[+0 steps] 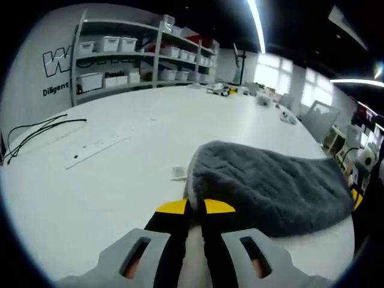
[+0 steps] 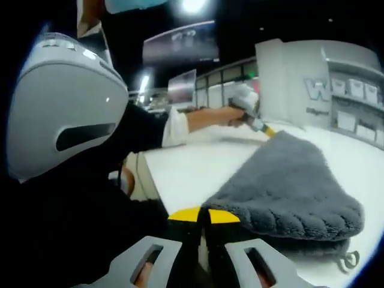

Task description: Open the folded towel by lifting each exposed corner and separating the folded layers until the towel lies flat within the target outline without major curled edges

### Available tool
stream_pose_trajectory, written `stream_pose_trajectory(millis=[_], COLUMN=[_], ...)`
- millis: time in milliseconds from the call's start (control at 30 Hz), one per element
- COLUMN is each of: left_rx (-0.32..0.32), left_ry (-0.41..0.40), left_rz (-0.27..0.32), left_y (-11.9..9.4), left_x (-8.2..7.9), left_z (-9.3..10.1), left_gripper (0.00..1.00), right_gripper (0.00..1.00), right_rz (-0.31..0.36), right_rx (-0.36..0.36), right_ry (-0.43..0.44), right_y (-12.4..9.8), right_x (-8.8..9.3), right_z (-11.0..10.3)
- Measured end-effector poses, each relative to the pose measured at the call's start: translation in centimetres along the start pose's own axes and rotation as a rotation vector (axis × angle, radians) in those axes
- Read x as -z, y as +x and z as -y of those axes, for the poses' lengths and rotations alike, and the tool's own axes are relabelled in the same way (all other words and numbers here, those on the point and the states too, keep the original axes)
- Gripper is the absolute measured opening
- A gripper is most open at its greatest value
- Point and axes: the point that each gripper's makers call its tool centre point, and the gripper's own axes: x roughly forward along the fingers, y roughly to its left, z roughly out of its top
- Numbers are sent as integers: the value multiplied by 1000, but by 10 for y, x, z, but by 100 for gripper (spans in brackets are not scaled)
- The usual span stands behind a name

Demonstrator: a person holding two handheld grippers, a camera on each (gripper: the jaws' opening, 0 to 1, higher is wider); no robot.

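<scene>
A grey fluffy towel (image 1: 270,183) lies folded on the white table (image 1: 120,180), its layers stacked at the rounded end (image 2: 312,225). My left gripper (image 1: 194,207) is shut on the towel's near corner, its yellow-tipped jaws close together. In the right gripper view my right gripper (image 2: 203,216) is shut on the corner nearest the table edge. Across the towel (image 2: 288,180), a person's hand holds the left gripper (image 2: 268,129) at the far corner. A small loop tag (image 2: 348,261) hangs from the lower layer.
Shelves with white bins (image 1: 138,54) line the far wall. Black cables (image 1: 36,129) and a flat white strip (image 1: 96,144) lie on the table's left. A small white label (image 1: 178,173) sits beside the towel. A rounded grey-white housing (image 2: 60,108) looms near the table edge (image 2: 150,174).
</scene>
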Motion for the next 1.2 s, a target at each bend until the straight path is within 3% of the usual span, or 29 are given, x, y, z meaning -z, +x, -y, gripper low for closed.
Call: stream_pose_trajectory(millis=[1200], left_rx=[35], left_ry=[56], left_rz=[-23], left_y=[29], left_x=[-17], left_z=[1], left_gripper=[9], right_gripper=[0], right_rz=[5], right_rx=[-63], right_ry=[47], right_y=[25], right_x=[-8], right_z=[-9])
